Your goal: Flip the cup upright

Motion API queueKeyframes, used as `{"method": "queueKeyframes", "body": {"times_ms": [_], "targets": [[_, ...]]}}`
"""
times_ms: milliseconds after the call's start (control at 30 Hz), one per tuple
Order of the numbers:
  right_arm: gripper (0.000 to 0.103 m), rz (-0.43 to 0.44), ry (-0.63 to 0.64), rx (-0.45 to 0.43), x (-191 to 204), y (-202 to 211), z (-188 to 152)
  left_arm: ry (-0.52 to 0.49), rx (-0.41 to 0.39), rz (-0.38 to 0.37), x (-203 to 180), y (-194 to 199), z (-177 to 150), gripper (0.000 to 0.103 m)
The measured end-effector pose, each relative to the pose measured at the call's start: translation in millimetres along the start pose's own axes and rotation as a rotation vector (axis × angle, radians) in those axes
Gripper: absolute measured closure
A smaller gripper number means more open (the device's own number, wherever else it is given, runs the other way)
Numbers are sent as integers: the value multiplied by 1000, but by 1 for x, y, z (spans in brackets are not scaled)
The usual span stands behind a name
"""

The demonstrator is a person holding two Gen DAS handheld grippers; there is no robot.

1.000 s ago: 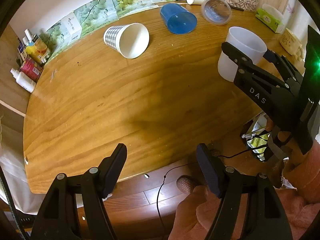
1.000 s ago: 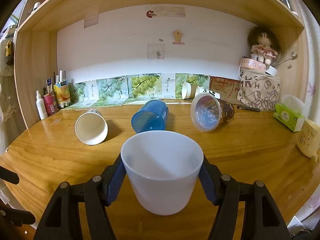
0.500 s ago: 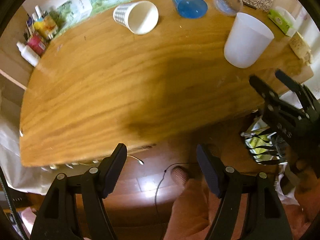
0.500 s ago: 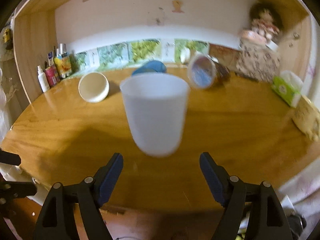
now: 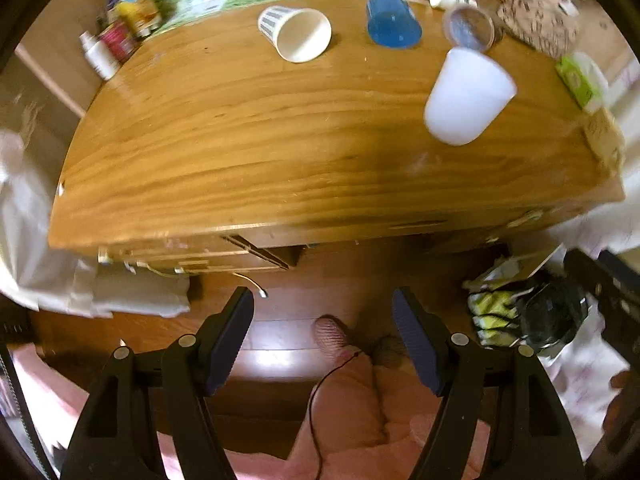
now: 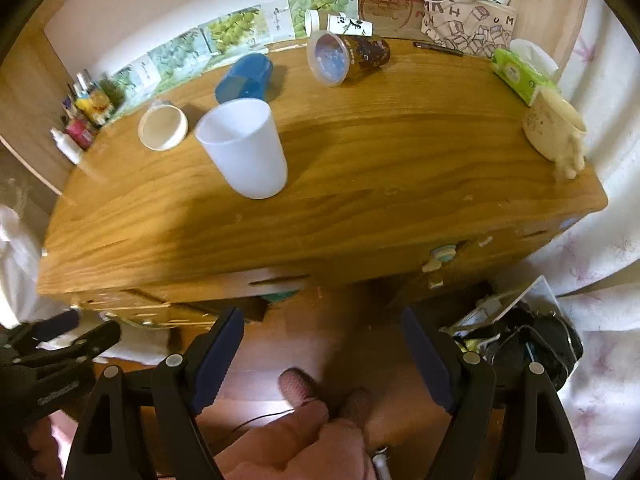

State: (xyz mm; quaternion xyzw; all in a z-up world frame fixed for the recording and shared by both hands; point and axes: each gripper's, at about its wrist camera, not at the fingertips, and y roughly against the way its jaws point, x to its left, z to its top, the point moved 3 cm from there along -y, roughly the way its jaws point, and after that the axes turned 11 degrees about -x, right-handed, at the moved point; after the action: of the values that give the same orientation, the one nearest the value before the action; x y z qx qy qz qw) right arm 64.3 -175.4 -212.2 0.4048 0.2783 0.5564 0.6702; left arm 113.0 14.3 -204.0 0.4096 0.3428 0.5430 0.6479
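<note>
A white plastic cup (image 6: 245, 148) stands upright on the wooden table (image 6: 380, 168); it also shows in the left wrist view (image 5: 466, 98). My right gripper (image 6: 322, 356) is open and empty, held off the table's front edge over the floor, well back from the cup. My left gripper (image 5: 322, 334) is open and empty, also back over the floor in front of the table. The left gripper also shows at the lower left of the right wrist view (image 6: 60, 354).
On their sides at the back lie a checked paper cup (image 5: 296, 32), a blue cup (image 5: 392, 22) and a clear lidded cup (image 6: 344, 56). Bottles (image 5: 104, 52) stand far left. A tissue pack (image 6: 520, 74) and cream mug (image 6: 556, 128) sit right. Bags (image 6: 520, 340) lie on the floor.
My right gripper let go of the white cup, opened, and pulled back off the table. My left gripper also drew back and away from the table.
</note>
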Motion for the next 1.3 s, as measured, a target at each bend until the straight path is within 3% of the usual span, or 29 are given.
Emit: {"method": "queueKeyframes", "body": {"times_ms": [333, 500, 600, 733, 833, 900, 967, 1033, 1300], "targets": [[20, 107, 46, -28, -5, 89, -8, 56, -213, 52, -26, 89, -9, 27], [20, 123, 96, -141, -12, 130, -11, 78, -348, 110, -34, 127, -20, 26], [20, 146, 97, -216, -18, 150, -11, 104, -428, 69, -37, 147, -23, 17], [14, 162, 89, -318, -28, 172, -14, 128, -551, 71, -39, 176, -30, 15], [14, 172, 80, -374, -34, 181, -16, 136, -614, 97, -39, 191, -35, 9], [14, 173, 70, -407, -38, 187, -15, 141, -662, 103, -40, 200, -38, 0], [12, 178, 62, -427, -42, 191, -15, 140, -694, 113, -41, 206, -40, 0], [0, 173, 62, -447, -44, 194, -16, 132, -708, 136, -43, 209, -42, 0], [0, 194, 92, -516, -38, 209, -22, 123, -746, 169, -48, 219, -52, 0]]}}
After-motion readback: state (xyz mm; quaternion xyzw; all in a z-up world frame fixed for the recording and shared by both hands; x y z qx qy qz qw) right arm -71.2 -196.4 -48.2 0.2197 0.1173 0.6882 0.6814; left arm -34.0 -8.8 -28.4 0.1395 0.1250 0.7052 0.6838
